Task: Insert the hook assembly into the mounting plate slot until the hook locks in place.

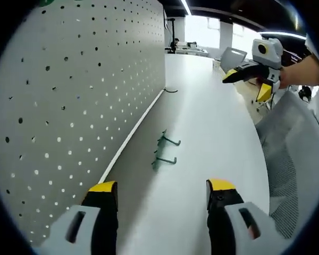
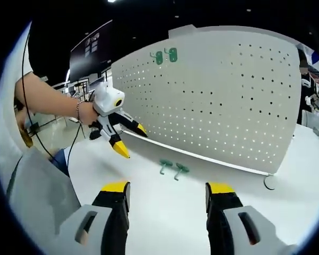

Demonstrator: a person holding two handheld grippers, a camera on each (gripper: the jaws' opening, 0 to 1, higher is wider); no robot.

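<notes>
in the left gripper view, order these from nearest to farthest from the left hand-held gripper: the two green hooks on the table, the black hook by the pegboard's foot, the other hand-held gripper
1. Green hooks, on the table straight ahead of the left hand-held gripper.
2. Black hook, farther along at the pegboard foot.
3. Right hand-held gripper, held up at upper right.

A long white table (image 1: pixel 202 122) runs toward 12 o'clock. Bright windows (image 1: pixel 202 31) glow at its far end, a ceiling light strip (image 1: pixel 186 6) above them. A grey mesh chair (image 1: pixel 292 159) stands at 3 o'clock. The ceiling is dark.
</notes>
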